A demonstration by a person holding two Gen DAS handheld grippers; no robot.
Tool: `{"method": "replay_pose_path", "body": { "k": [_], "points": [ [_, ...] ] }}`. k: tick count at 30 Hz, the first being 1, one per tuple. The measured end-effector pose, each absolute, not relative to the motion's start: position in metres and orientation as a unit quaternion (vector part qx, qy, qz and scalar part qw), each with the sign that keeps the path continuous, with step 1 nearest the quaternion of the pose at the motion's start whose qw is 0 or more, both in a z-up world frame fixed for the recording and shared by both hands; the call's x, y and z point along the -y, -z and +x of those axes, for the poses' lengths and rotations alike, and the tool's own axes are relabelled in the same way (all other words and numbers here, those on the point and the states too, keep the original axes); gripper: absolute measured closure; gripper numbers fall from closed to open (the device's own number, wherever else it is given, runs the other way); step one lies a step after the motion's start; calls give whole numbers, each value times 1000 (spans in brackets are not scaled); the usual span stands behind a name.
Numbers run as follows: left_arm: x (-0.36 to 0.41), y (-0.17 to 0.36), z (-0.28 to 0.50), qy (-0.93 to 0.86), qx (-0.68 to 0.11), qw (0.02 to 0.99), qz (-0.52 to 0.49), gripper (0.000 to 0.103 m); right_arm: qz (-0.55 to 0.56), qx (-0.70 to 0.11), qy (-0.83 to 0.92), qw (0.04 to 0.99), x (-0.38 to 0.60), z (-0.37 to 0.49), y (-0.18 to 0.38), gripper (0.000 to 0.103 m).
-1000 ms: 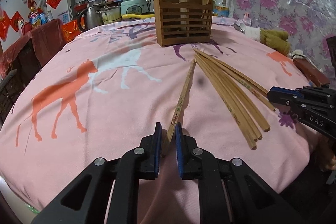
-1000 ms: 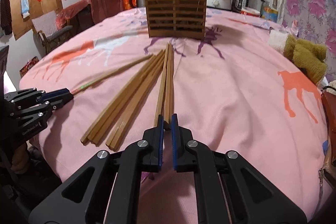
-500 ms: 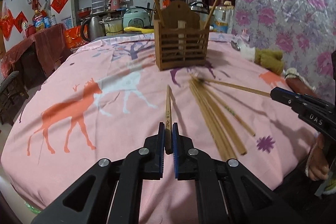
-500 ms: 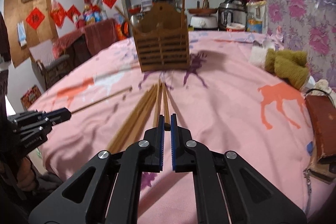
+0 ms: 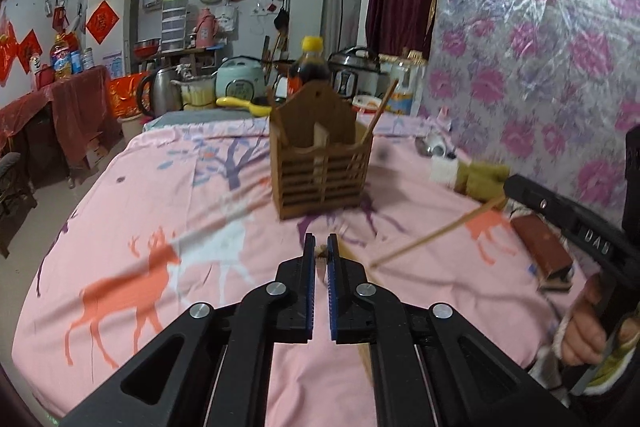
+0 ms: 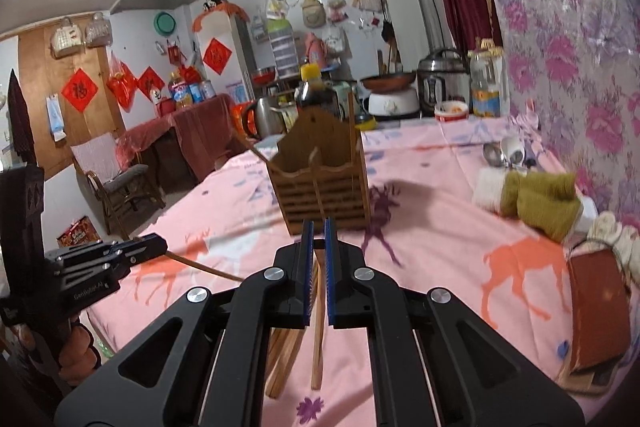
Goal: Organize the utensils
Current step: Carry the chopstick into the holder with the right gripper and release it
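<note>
Left wrist view: your left hand-held gripper (image 5: 321, 251) is clamped on one chopstick (image 5: 320, 250), end-on; the right hand-held gripper (image 6: 316, 227) pinches another (image 6: 317, 323). The holder (image 5: 323, 163) stands just ahead on the table (image 5: 120, 227). Each thin stick can pivot in the pads, miss its slot, or tip the holder.

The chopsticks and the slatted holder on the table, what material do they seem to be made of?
The chopsticks look like light bamboo or unpainted wood: pale tan, matte, with long streaks. The slatted holder looks like darker brown wood or bamboo, thin flat slats with gaps, dull finish. Blur leaves the exact kind open.
</note>
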State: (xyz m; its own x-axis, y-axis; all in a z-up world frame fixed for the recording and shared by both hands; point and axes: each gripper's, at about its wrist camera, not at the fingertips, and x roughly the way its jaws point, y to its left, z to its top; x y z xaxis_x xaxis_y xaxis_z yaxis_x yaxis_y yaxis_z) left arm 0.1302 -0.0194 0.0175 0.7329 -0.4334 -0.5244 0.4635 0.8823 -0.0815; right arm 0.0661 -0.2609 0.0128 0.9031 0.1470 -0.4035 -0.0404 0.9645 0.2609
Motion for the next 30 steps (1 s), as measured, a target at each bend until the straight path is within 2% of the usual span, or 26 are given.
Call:
{"method": "replay_pose_path", "body": {
  "k": [7,16,20,23,28,30],
  "points": [
    [42,-56,158,248,-251,935,45,97,100,-189,-51,975,254,95,-45,97],
    [66,-129,208,232,-176,956,46,97,88,-98,-52,990,245,179,-138,98],
    [73,-126,239,225,-192,954,39,97,106,-66,-51,991,245,220,-156,99],
    [77,-110,262,219,-213,952,35,97,85,-48,-21,995,240,247,-149,99],
    [77,-74,289,216,-250,943,25,97,89,-106,7,990,251,289,-103,99],
    [75,-63,298,219,-265,939,20,97,114,-135,-19,984,261,292,-90,96]
  ]
}}
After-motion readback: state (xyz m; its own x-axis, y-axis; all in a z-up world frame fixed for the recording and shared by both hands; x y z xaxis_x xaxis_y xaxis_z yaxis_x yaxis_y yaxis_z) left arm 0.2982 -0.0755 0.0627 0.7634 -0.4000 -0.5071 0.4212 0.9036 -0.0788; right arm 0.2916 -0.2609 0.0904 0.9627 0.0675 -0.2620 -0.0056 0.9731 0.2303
